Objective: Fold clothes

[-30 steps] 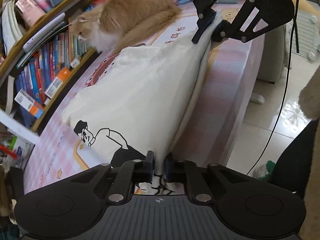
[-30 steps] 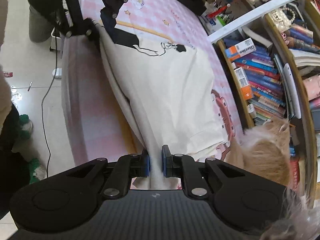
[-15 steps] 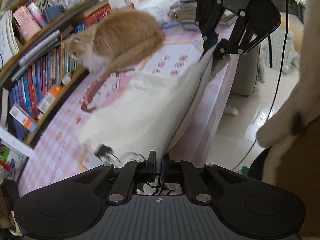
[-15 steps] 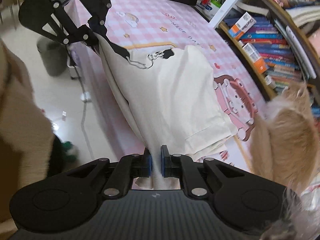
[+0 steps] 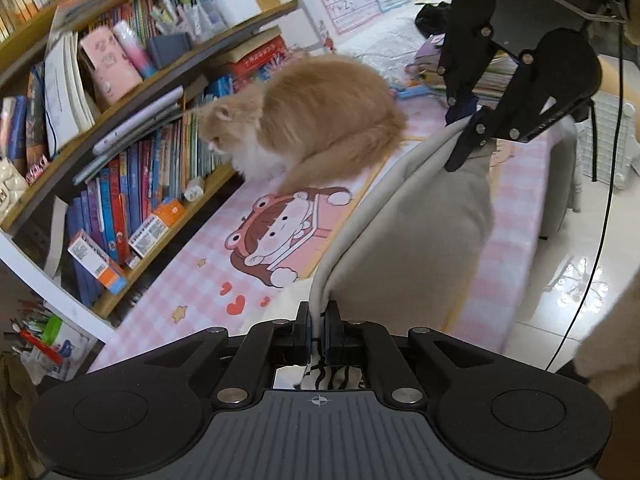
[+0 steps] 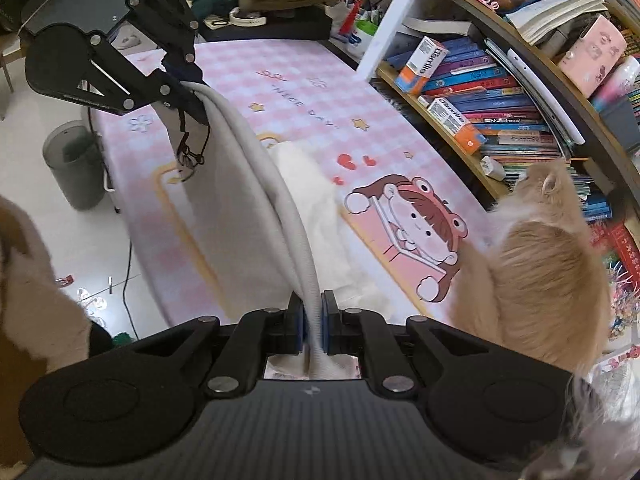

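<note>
Hanging between your two tools, the cream-white cotton garment [image 5: 416, 236] is lifted clear of the pink checked tablecloth [image 5: 208, 280], folded over along its top edge, with part of it trailing onto the cloth below. Your left gripper [image 5: 318, 330] is clamped narrow on one end of that fold; a black line drawing shows on the fabric just under it. Your right gripper [image 6: 313, 326] is pinched tight on the other end. A fluffy orange-and-white cat [image 5: 316, 120] sits on the tablecloth beside the garment, apart from it, facing the curved wooden bookshelf [image 5: 132, 96]. A cartoon print of a child in a frog hood [image 6: 408, 232] lies exposed between garment and cat.
</note>
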Action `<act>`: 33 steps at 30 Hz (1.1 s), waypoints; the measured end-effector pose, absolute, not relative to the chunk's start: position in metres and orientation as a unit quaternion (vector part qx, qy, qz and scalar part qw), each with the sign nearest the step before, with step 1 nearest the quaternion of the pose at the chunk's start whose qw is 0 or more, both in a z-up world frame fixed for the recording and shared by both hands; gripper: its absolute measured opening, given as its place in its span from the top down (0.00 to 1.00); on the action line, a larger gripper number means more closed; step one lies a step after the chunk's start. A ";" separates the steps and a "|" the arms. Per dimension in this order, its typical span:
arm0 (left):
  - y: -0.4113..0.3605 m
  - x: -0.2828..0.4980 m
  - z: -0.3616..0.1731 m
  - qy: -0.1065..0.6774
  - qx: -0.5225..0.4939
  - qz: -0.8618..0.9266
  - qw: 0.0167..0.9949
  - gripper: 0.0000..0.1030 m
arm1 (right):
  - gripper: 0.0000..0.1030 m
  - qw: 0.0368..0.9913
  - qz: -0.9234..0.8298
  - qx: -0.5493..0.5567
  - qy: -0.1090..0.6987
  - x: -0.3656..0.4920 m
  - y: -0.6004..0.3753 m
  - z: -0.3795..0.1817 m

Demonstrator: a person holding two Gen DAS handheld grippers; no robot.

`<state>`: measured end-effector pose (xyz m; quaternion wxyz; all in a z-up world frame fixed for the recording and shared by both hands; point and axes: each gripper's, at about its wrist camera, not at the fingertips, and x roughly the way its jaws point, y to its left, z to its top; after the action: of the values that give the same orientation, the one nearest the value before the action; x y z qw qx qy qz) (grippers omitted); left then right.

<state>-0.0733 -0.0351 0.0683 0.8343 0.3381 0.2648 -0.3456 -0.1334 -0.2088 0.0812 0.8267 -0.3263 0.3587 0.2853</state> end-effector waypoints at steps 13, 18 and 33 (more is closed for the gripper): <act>-0.048 0.006 0.020 0.335 0.303 -0.315 0.835 0.89 | 0.92 0.808 0.293 -0.324 0.394 -0.038 -0.221 0.026; -0.054 0.025 -0.003 0.357 0.299 -0.296 0.834 0.87 | 0.91 0.802 0.295 -0.313 0.414 -0.011 -0.222 -0.002; -0.019 0.034 -0.002 0.348 0.165 -0.197 0.902 0.36 | 0.52 0.859 0.233 -0.149 0.431 0.024 -0.259 -0.023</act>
<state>0.0336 -0.0193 -0.0020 0.9017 0.1649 0.3477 -0.1972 0.0242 -0.2592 -0.0227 0.8592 -0.1486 0.4305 0.2332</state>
